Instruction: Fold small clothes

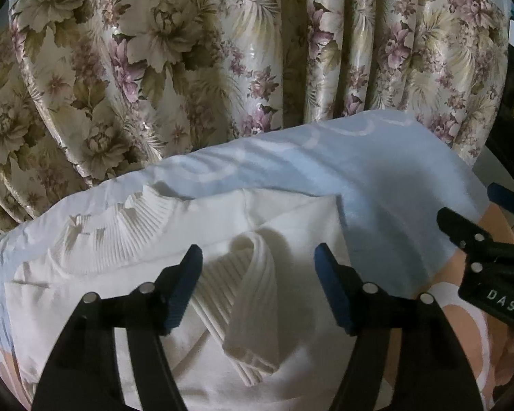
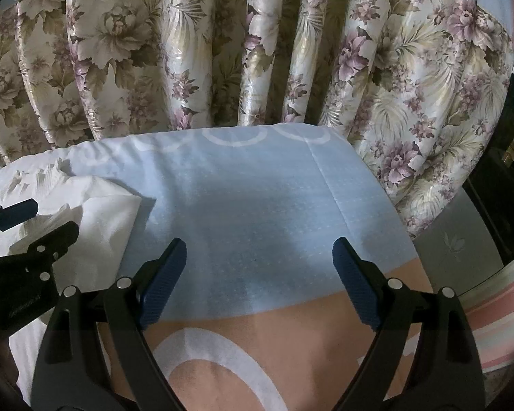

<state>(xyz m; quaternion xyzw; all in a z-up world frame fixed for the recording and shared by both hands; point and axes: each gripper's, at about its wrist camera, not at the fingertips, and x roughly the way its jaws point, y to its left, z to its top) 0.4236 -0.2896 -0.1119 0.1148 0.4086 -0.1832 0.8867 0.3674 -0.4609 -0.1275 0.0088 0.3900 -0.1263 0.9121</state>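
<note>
A white garment [image 1: 291, 219] with ribbed trim lies partly folded on a light blue and peach sheet [image 1: 377, 171]. Its ribbed cuff [image 1: 253, 294] is doubled over on top of the fabric. My left gripper [image 1: 257, 250] hovers over it, open, the cuff lying between the blue pads and touching neither. In the right wrist view my right gripper [image 2: 259, 243] stands open over the bare sheet [image 2: 257, 205], to the right of the garment [image 2: 109, 212], holding nothing. The left gripper [image 2: 34, 219] shows at that view's left edge.
A floral curtain [image 1: 188, 51] hangs close behind the far edge of the bed. White rings are printed on the sheet [image 2: 229, 359]. A dark piece of furniture [image 2: 507, 188] and a pink striped cloth [image 2: 497, 325] are at the right.
</note>
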